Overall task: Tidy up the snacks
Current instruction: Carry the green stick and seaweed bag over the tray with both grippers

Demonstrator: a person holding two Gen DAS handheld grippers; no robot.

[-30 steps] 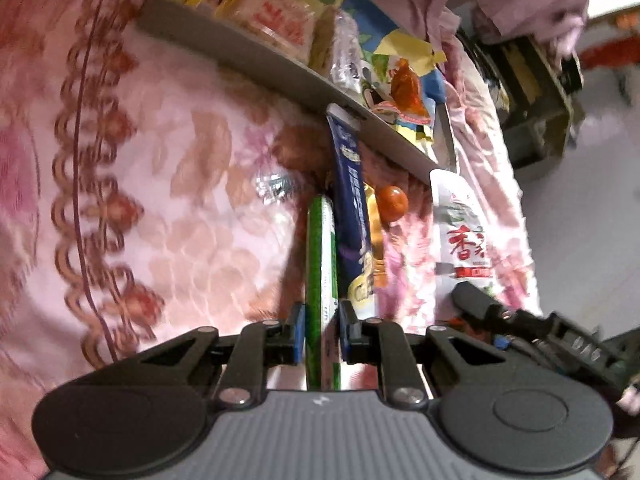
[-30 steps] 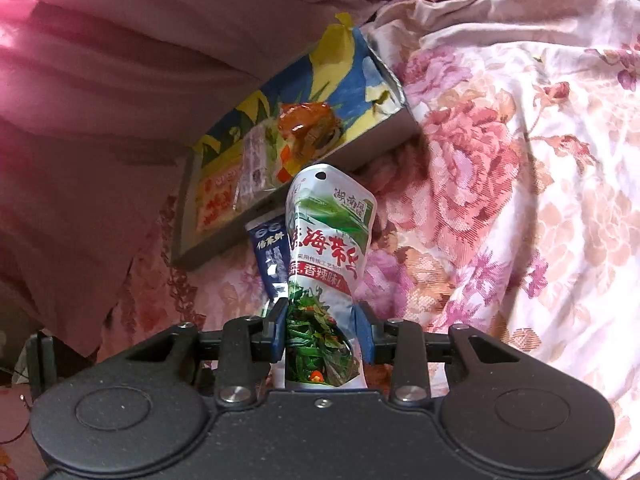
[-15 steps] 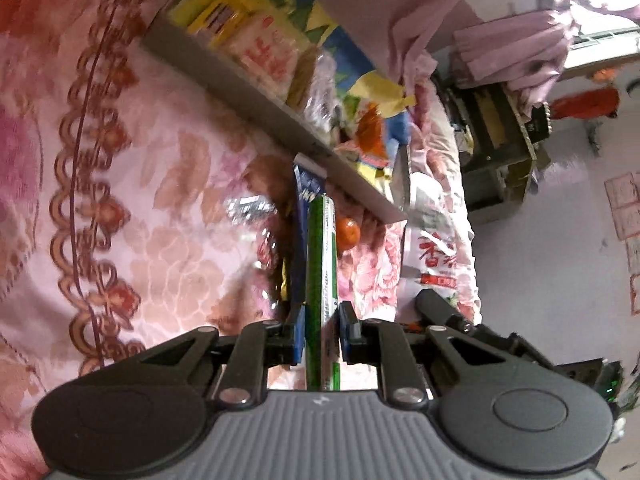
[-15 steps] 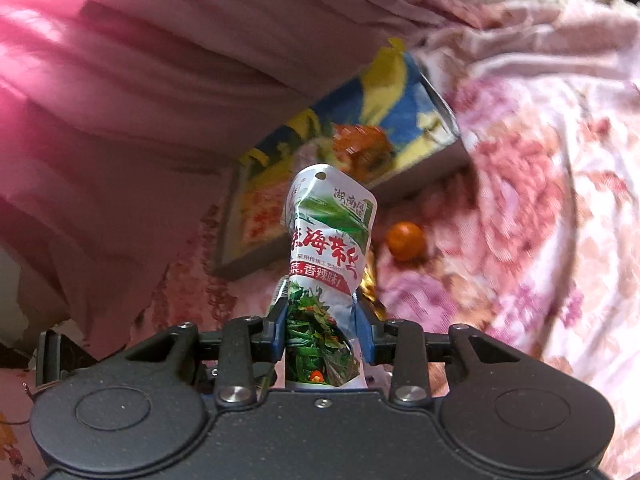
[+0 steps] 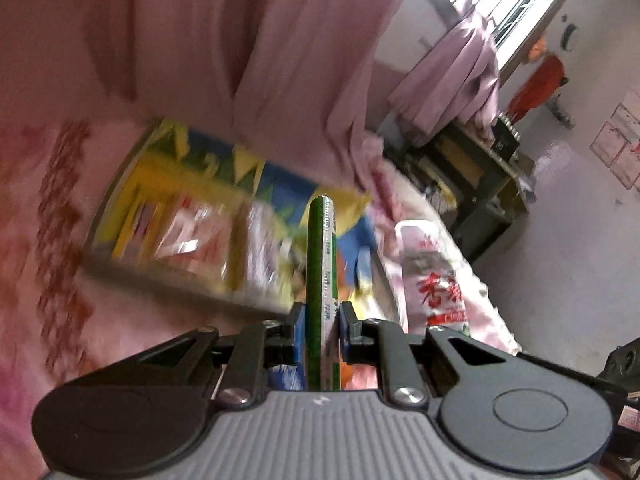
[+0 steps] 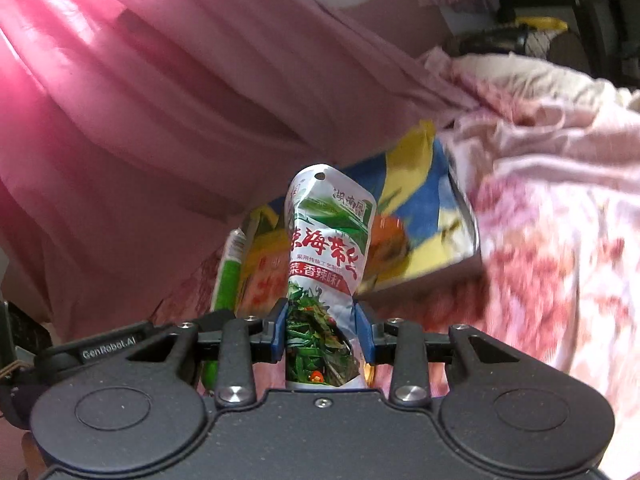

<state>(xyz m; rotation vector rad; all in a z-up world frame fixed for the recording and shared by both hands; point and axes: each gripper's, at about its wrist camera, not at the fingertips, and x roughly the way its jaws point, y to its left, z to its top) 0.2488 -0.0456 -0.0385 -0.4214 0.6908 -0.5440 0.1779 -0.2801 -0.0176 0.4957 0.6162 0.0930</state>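
Observation:
My left gripper is shut on a thin green snack packet, held edge-on and raised above the bed. My right gripper is shut on a white and green seaweed snack pouch, also lifted. A colourful yellow and blue snack box with several packets inside lies on the pink floral bedspread; it also shows in the right wrist view behind the pouch. The seaweed pouch shows in the left wrist view, and the green packet in the right wrist view.
Pink curtain hangs behind the box. The floral bedspread spreads to the right. A dark desk stands beyond the bed edge by a window. The views are motion-blurred.
Both grippers have lifted with their packets and tilted up toward the box. The blue packet and the orange ball on the bed have dropped out of view.

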